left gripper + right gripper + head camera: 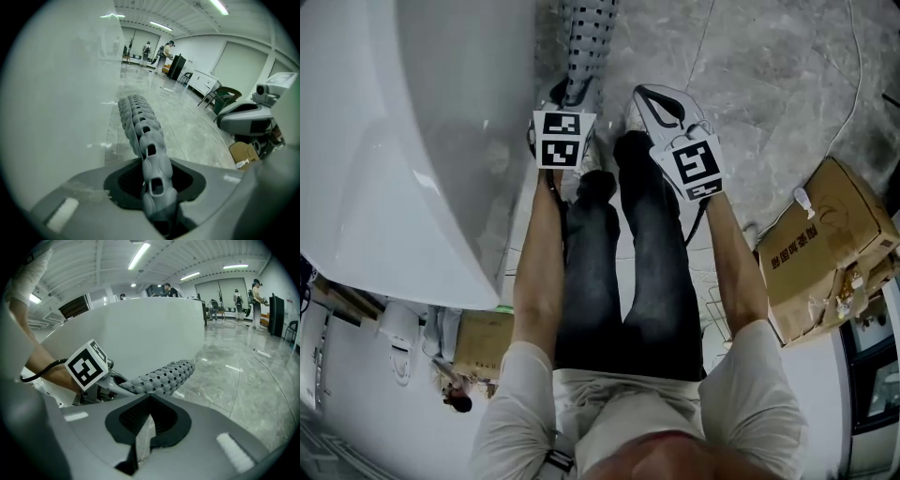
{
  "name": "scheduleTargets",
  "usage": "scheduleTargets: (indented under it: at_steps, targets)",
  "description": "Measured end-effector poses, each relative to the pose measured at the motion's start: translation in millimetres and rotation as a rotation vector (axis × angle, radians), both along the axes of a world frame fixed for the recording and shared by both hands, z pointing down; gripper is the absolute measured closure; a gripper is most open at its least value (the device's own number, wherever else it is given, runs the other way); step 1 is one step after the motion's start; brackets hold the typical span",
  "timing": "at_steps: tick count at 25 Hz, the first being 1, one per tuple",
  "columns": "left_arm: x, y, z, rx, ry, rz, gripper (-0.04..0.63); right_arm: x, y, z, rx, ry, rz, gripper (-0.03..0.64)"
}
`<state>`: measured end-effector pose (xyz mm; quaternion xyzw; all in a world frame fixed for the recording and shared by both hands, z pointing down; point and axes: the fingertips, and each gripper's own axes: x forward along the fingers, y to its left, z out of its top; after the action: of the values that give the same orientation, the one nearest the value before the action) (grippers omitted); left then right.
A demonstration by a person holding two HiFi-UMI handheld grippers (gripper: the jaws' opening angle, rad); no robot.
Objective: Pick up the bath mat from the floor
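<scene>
Head view: a person stands beside a white bathtub (412,141) on a grey marble floor (769,75). The left tool (570,94) holds a grey perforated bath mat (586,33), which runs away from it along the tub. The right tool (652,98) is just beside it. A cardboard box (825,244) sits at the right.

Left gripper view: the jaws are clenched on the mat's edge, and the mat stretches ahead with the tub wall at its left.

Right gripper view: the jaw tips meet with nothing between them. The mat juts from the left tool, off the floor, in front of the tub.
</scene>
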<state>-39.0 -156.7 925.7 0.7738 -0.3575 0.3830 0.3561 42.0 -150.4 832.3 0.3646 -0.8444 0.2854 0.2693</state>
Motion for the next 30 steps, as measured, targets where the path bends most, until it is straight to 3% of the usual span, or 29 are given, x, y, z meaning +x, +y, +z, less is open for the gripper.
scheduleTargets:
  at_steps: [19, 30]
  targets:
    - [26, -8, -262, 0.218, 0.079, -0.014, 0.463, 25, 5, -218, 0.163, 0.002, 0.043, 0.615]
    - [20, -9, -420, 0.352, 0.123, 0.016, 0.463, 34, 7, -366, 0.291, 0.036, 0.073, 0.615]
